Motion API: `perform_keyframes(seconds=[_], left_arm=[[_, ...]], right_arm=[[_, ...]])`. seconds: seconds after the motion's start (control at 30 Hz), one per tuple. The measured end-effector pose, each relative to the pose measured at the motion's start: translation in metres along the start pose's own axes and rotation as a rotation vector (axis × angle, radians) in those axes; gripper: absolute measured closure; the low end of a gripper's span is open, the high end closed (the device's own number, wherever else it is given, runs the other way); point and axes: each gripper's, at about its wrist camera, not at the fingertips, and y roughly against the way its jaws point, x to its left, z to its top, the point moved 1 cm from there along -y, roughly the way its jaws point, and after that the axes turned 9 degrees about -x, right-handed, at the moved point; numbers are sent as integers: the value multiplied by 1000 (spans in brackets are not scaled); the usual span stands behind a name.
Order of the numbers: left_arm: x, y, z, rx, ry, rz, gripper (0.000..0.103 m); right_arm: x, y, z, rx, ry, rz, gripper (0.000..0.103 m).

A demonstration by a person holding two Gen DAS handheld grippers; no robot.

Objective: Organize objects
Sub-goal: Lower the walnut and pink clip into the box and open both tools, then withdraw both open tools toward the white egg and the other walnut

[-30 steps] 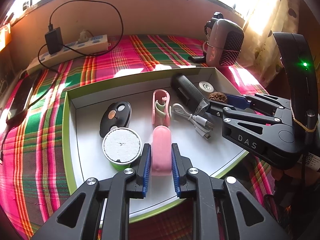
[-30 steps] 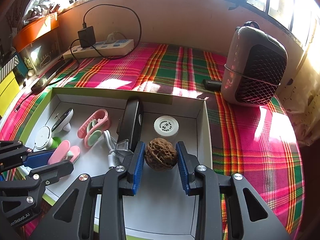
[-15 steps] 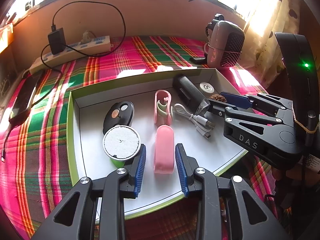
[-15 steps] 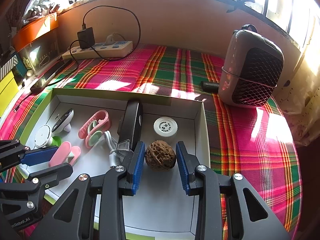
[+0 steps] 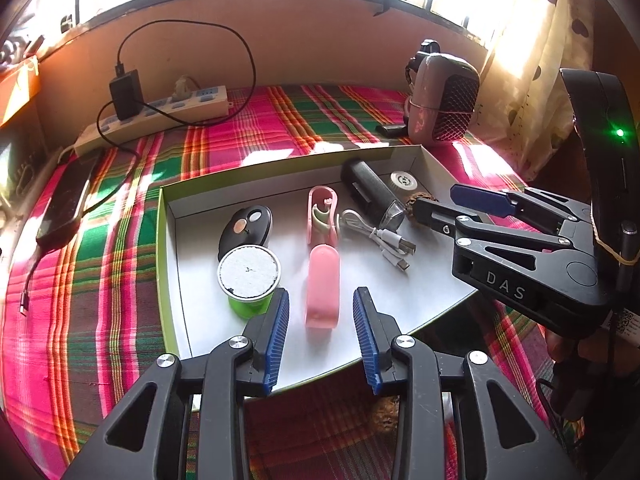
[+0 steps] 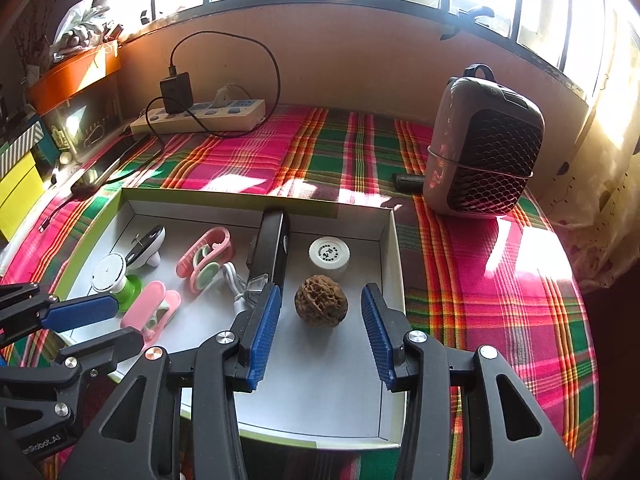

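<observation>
Left hand-held gripper [image 5: 320,316] jaws opening, straddling pink clip [image 5: 322,286] lying lengthwise between them; right hand-held gripper [image 6: 320,322] jaws opening around walnut [image 6: 321,300], neither touching.

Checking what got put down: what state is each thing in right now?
left claw: opening, pads clear of the pink clip lying between them.
right claw: opening, walnut between, untouched, resting on the tray floor.
tray: lidless.
power strip: charger plugged in.
</observation>
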Motion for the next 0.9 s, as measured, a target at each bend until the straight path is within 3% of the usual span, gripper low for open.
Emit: perform_keyframes(seconds=[0.67,0.9], left_arm=[[3,60,-24,-87,24,46,72],[11,79,-38,-107,62,32,72]], right_arm=[[19,67,-34,-45,-28,55,59],[34,79,-53,-20,-29,132,59]])
